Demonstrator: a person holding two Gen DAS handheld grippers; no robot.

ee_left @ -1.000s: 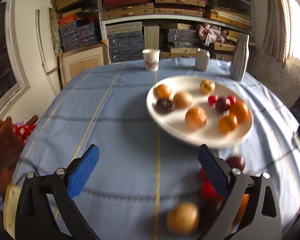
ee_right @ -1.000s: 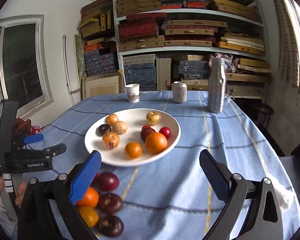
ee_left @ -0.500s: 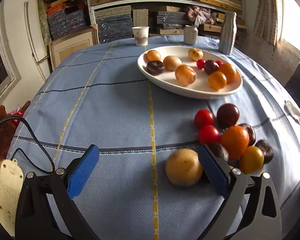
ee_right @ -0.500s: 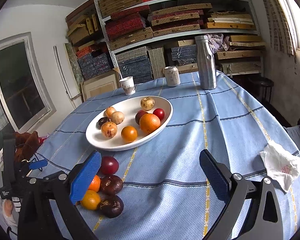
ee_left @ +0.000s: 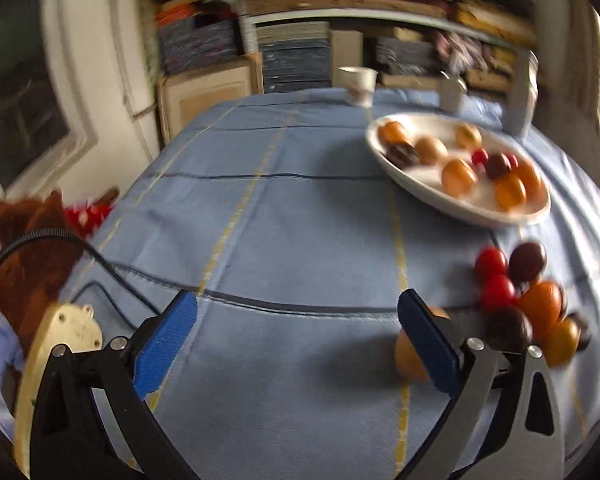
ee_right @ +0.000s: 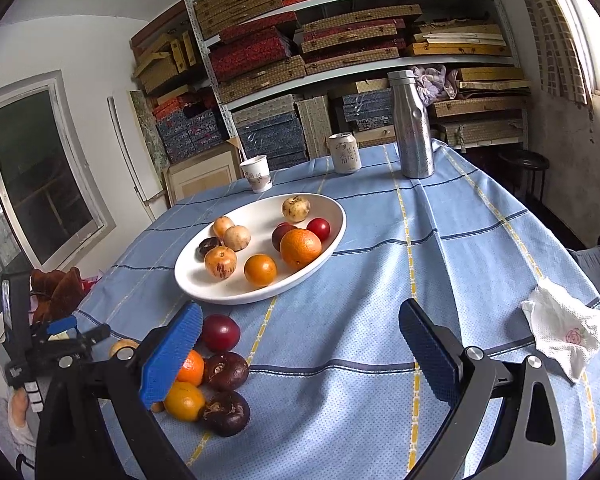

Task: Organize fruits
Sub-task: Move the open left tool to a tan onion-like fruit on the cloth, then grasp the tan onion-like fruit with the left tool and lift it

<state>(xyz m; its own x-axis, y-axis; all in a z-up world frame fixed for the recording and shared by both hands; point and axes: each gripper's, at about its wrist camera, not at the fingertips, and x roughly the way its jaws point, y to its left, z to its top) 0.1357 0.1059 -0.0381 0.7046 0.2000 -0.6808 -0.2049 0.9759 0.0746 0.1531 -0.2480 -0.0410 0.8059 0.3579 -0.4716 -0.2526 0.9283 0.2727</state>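
Fruit lies in two groups on a worktop (ee_right: 440,248) covered by a blue checked cloth. A white plate (ee_right: 336,228) near the middle already holds several pieces, among them a large orange (ee_right: 300,247), a smaller orange (ee_right: 260,269) and a red plum (ee_right: 318,228). A loose pile (ee_right: 210,376) of oranges and dark and red plums sits on the cloth just in front of the plate, on its near left in the right wrist view. The left tongs (ee_left: 296,346) are spread wide and hold nothing; a tan round fruit (ee_left: 408,354) lies on the cloth right behind their right-hand blue pad, beside the pile, not between the pads. The right tongs (ee_right: 300,354) are likewise spread and empty, hovering above the cloth with the pile under their left pad. The left view is blurred, so fine detail is uncertain. Judging from this, the step in hand is picking up a loose fruit. To do it well, shift the left tongs sideways until the tan fruit sits centred between the pads, lower them, then squeeze gently so it neither rolls away nor bruises.
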